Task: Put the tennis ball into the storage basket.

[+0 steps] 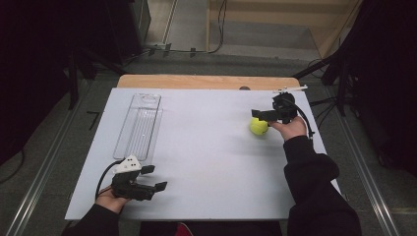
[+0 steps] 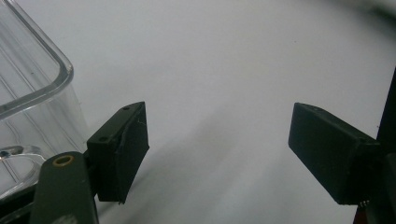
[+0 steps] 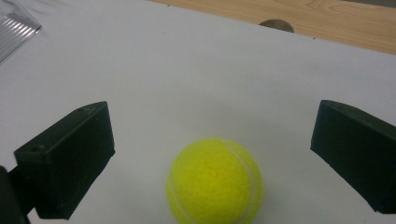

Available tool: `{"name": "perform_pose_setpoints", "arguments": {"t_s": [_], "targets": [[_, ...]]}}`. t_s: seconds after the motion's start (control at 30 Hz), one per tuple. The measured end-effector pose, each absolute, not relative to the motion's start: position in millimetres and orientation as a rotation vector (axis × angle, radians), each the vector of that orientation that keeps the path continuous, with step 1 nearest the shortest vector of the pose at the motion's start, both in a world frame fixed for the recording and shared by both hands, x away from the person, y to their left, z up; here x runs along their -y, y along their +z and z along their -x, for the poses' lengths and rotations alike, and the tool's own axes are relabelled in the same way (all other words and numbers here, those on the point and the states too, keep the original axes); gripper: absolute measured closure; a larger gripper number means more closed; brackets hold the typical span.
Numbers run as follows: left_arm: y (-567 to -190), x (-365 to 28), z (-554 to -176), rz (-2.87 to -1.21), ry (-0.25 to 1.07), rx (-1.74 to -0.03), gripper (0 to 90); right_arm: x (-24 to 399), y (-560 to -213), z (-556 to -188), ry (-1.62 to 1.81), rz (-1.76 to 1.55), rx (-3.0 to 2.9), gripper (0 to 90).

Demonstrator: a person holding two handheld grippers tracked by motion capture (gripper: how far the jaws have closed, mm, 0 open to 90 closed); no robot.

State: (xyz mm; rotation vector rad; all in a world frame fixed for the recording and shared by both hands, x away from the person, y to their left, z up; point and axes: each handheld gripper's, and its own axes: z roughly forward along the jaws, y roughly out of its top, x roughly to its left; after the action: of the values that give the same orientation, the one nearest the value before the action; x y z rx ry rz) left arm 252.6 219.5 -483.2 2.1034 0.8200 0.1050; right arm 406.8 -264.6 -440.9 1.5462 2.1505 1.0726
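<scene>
High view: the right claw (image 1: 260, 115) sits at the far right of the table (image 1: 206, 147), its jaws spread wide. A yellow ball (image 1: 258, 126) lies on the table just below the claw's tips, on the person's side of them; whether a jaw touches it cannot be told from here. The left claw (image 1: 154, 178) rests near the table's front left edge, jaws also apart and holding nothing. A clear tray (image 1: 140, 125) lies just beyond it, stretching away toward the far edge.

Left gripper view: the left claw (image 2: 217, 154) is wide open with bare white table between its jaws. The tray (image 2: 32, 88) has its rounded corner just beside the left-hand jaw, its rim passing behind it.

Right gripper view: the right claw (image 3: 212, 158) is wide open. The ball (image 3: 215, 182) sits on the table between the jaws, roughly centred, with a clear gap to each jaw, so nothing is gripped. A corner of the tray (image 3: 16, 28) shows far off at the upper left.
</scene>
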Motion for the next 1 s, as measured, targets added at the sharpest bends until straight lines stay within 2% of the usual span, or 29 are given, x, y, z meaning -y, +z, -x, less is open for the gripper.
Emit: {"name": "perform_pose_setpoints", "arguments": {"t_s": [1.0], "targets": [[-482.7, -219.3, -252.2, -2.099, 0.103, -0.815, 20.8, 257.7, -464.3, -407.0, 1.004, -1.584, -2.204, 0.0]]}}
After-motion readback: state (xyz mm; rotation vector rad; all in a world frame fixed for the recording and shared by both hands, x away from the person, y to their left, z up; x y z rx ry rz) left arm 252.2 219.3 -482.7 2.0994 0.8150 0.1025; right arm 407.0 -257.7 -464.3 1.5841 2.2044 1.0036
